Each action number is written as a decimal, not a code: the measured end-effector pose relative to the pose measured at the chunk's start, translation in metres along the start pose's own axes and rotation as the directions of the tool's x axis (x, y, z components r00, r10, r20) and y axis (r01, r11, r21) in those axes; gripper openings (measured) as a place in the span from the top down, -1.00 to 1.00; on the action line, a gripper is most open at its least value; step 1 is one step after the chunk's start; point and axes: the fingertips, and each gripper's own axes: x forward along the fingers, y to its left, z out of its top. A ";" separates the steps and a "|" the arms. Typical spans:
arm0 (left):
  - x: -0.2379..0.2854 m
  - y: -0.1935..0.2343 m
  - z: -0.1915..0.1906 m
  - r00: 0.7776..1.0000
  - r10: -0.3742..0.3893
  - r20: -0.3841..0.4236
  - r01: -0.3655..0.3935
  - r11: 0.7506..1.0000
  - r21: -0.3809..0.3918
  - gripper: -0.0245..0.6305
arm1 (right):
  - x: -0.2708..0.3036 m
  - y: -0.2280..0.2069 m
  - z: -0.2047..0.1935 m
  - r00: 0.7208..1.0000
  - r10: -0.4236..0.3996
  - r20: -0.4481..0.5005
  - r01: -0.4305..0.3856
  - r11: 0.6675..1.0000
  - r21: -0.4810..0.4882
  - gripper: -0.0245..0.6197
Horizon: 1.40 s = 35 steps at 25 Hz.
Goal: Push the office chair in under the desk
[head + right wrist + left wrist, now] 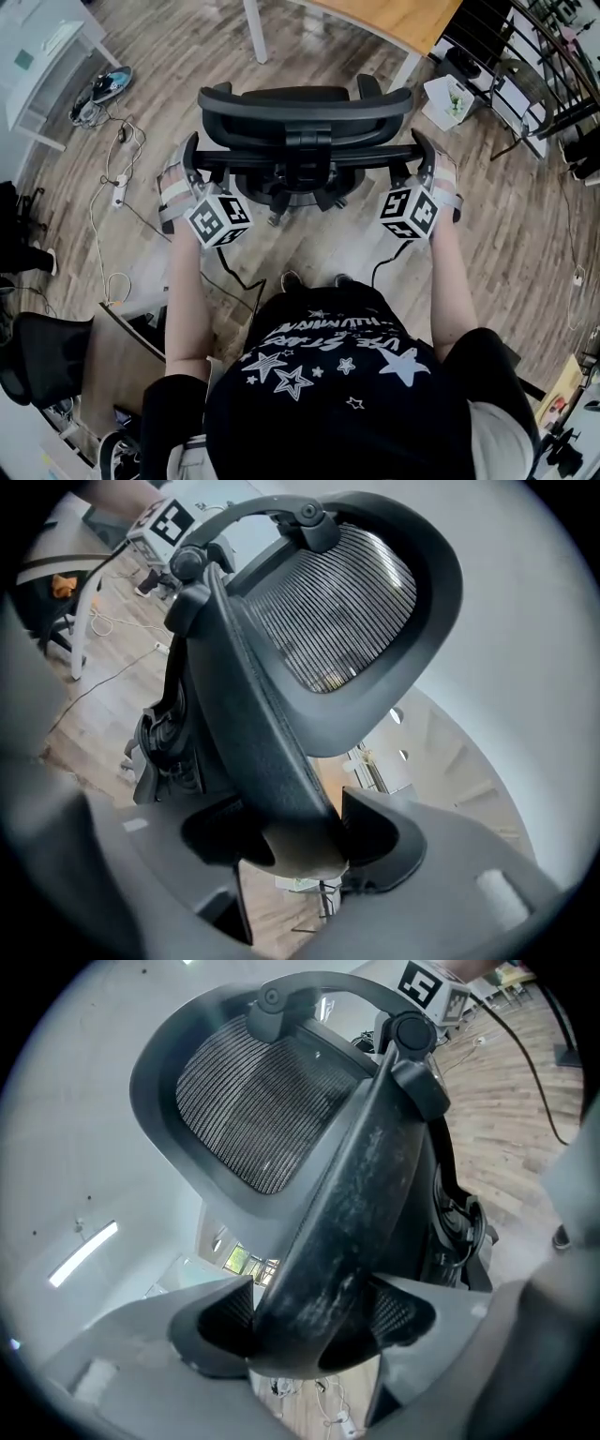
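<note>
The black office chair (305, 112) stands in front of me with its back toward me, facing the wooden desk (394, 19) at the top of the head view. My left gripper (192, 157) is shut on the left edge of the chair's back frame (366, 1176), which fills the space between its jaws (314, 1321). My right gripper (419, 152) is shut on the right edge of the same frame (253, 724), the bar wedged between its pads (295, 832). The mesh headrest (262, 1101) rises above both grips. The seat is hidden behind the backrest.
A white desk leg (253, 33) stands left of the chair. Cables and a power strip (117, 192) lie on the wooden floor at left, near shoes (108, 86) and a white cabinet (37, 56). A white box (450, 101) sits at right, and another black chair (37, 361) at lower left.
</note>
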 end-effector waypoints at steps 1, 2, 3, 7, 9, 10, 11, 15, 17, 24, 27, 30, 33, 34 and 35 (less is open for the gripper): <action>0.003 0.002 0.000 1.000 -0.001 0.004 0.001 1.000 0.001 -0.20 | 0.001 0.000 0.001 1.000 -0.005 -0.008 0.005 1.000 0.004 0.09; 0.007 0.004 0.001 1.000 -0.002 0.010 0.002 1.000 0.003 -0.20 | 0.002 -0.001 0.002 1.000 -0.009 -0.015 0.009 1.000 0.007 0.09; 0.011 0.006 0.001 1.000 -0.004 0.015 0.004 1.000 0.007 -0.20 | 0.003 -0.002 0.003 1.000 -0.011 -0.023 0.012 1.000 0.009 0.09; 0.025 0.012 -0.001 1.000 -0.010 0.021 0.009 0.999 0.031 -0.20 | 0.009 -0.003 0.009 0.999 -0.007 -0.045 0.007 1.000 0.008 0.09; 0.032 0.018 -0.001 1.000 -0.007 0.028 0.006 0.999 0.043 -0.20 | 0.012 -0.005 0.013 0.999 -0.002 -0.048 0.002 1.000 -0.002 0.10; 0.036 0.021 -0.001 0.999 -0.008 0.031 0.007 0.999 0.048 -0.20 | 0.014 -0.006 0.015 0.999 0.000 -0.051 0.000 1.000 -0.006 0.12; 0.040 0.024 0.000 0.999 -0.011 0.033 0.009 0.999 0.052 -0.20 | 0.016 -0.007 0.016 0.999 -0.002 -0.053 0.001 1.000 -0.008 0.12; 0.064 0.030 0.002 0.999 -0.017 0.039 0.014 0.997 0.070 -0.20 | 0.030 -0.012 0.020 0.998 -0.015 -0.060 0.015 1.000 -0.007 0.13; 0.074 0.032 0.002 0.999 -0.018 0.041 0.015 0.997 0.081 -0.20 | 0.037 -0.014 0.022 0.998 -0.023 -0.060 0.023 1.000 -0.009 0.13; 0.100 0.031 0.002 0.998 -0.027 0.058 0.020 0.994 0.104 -0.20 | 0.050 -0.012 0.021 0.998 -0.035 -0.061 0.034 0.999 -0.021 0.15; 0.117 0.035 0.006 0.998 -0.022 0.064 0.014 0.993 0.113 -0.20 | 0.063 -0.017 0.023 0.998 -0.040 -0.052 0.039 0.999 -0.016 0.15; 0.141 0.037 0.018 0.998 -0.020 0.065 0.013 0.993 0.114 -0.20 | 0.083 -0.029 0.020 0.998 -0.045 -0.043 0.044 0.999 -0.014 0.16; 0.166 0.039 0.036 0.997 -0.024 0.077 0.014 0.992 0.129 -0.20 | 0.107 -0.044 0.011 0.997 -0.053 -0.058 0.053 0.999 -0.008 0.16; 0.175 0.041 0.041 0.996 -0.027 0.080 0.016 0.991 0.134 -0.20 | 0.115 -0.049 0.009 0.997 -0.056 -0.060 0.055 0.998 -0.006 0.16; 0.184 0.042 0.044 0.996 -0.029 0.083 0.017 0.990 0.138 -0.20 | 0.122 -0.053 0.009 0.996 -0.059 -0.060 0.059 0.998 -0.006 0.16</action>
